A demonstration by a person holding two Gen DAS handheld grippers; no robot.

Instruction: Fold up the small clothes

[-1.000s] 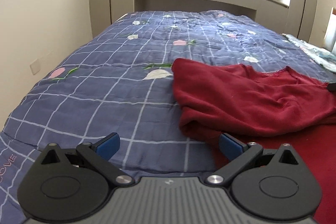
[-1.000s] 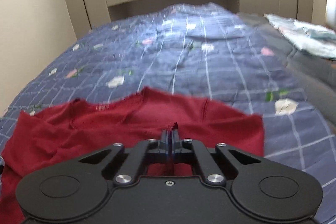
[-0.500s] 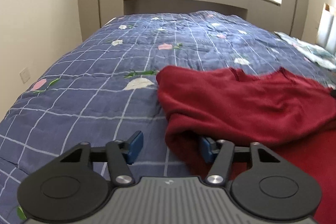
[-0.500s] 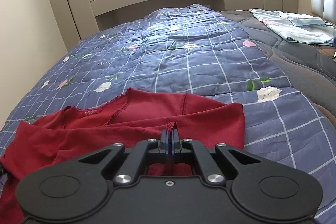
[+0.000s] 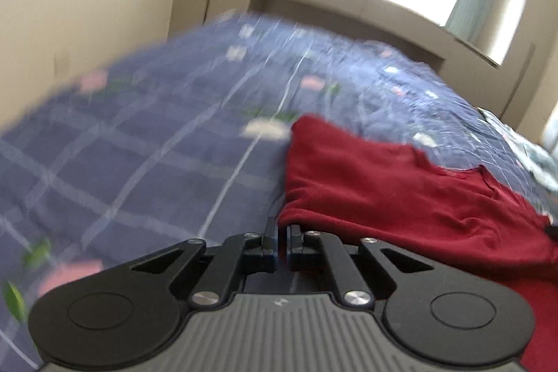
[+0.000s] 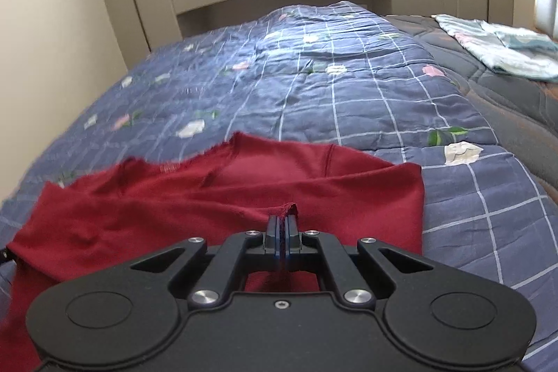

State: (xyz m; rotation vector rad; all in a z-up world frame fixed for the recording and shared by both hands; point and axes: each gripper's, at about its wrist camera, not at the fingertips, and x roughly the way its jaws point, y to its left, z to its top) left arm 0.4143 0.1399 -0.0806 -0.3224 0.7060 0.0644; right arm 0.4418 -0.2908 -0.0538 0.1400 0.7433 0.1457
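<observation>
Red top [image 6: 244, 197] is lying on the near part of the blue checked quilt [image 6: 348, 86], long axis running left-right across the bed, neckline facing the far window end. Right gripper [image 6: 281, 225] is pinching a raised fold at its near hem, fingers clenched on cloth. Left gripper [image 5: 281, 234] is nearly clamped at the top's [image 5: 383, 183] left corner; blurry, cannot tell if cloth is caught. Wide bare quilt beyond and left; wall [image 6: 52, 23] bordering left; light folded cloths [image 6: 498, 44] far right.
</observation>
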